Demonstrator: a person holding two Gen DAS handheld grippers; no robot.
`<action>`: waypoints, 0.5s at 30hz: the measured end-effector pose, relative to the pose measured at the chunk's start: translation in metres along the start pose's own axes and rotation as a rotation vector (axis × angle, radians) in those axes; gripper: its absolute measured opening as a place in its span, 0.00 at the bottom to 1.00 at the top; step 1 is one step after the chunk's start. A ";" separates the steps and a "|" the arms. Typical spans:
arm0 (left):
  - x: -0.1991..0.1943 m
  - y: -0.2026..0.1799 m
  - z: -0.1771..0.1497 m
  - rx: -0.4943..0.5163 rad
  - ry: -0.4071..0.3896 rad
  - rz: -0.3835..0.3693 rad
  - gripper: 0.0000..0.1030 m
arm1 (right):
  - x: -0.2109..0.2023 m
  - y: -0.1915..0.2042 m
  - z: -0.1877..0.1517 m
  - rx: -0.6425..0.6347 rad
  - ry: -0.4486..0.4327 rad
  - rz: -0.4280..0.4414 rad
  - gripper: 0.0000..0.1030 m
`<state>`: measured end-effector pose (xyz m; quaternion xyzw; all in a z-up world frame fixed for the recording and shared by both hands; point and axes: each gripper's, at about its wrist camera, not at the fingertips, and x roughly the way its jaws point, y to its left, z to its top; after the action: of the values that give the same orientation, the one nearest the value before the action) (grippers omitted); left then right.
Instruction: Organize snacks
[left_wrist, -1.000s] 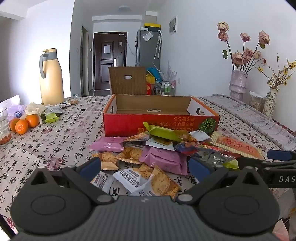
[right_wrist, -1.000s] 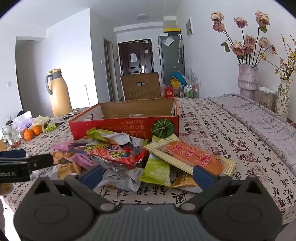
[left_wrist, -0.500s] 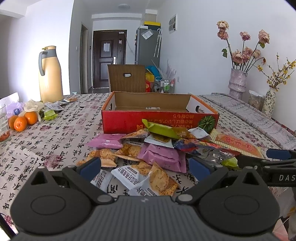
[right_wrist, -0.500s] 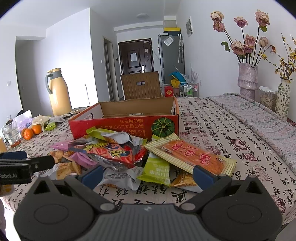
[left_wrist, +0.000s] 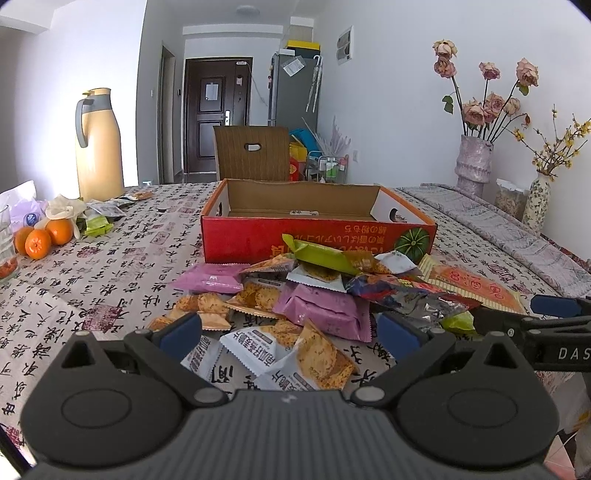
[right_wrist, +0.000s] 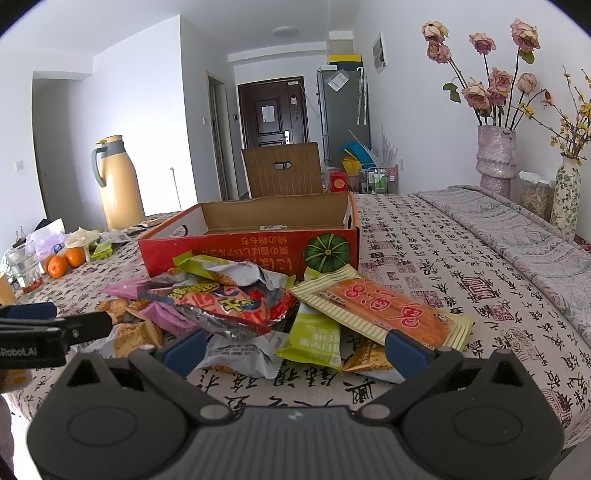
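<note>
A heap of snack packets (left_wrist: 295, 295) (right_wrist: 258, 306) lies on the patterned tablecloth in front of an open red cardboard box (left_wrist: 317, 240) (right_wrist: 251, 247), which looks empty. The heap holds purple packets (left_wrist: 325, 310), a green packet (left_wrist: 321, 253), white cracker packets (left_wrist: 255, 347), a red foil bag (right_wrist: 229, 306) and a long orange packet (right_wrist: 380, 314). My left gripper (left_wrist: 290, 332) is open just short of the white cracker packets. At the heap's right end my right gripper (right_wrist: 293, 347) stands open before a green packet (right_wrist: 314, 339). Neither holds anything.
A tan thermos jug (left_wrist: 98, 147) stands at the far left with oranges (left_wrist: 42, 238), a glass (right_wrist: 26, 267) and wrappers near it. Two vases of dried flowers (right_wrist: 495, 158) and a jar stand at the right. A chair back (left_wrist: 253, 151) is behind the box.
The left gripper has crept forward and slightly up toward the heap. The right gripper has barely moved. Both stay open.
</note>
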<state>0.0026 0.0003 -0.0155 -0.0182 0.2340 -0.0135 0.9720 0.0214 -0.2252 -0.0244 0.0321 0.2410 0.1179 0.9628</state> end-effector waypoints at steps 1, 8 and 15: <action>0.000 0.000 0.000 -0.001 0.000 -0.001 1.00 | 0.000 0.001 -0.001 -0.001 0.000 0.001 1.00; 0.000 0.000 0.000 0.000 0.000 -0.001 1.00 | 0.000 0.000 -0.001 0.000 0.000 0.000 1.00; -0.001 -0.001 0.000 0.002 -0.002 -0.002 1.00 | 0.000 0.002 -0.002 -0.004 -0.002 0.003 1.00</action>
<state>0.0017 -0.0005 -0.0151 -0.0173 0.2329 -0.0149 0.9722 0.0203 -0.2236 -0.0261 0.0306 0.2399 0.1197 0.9629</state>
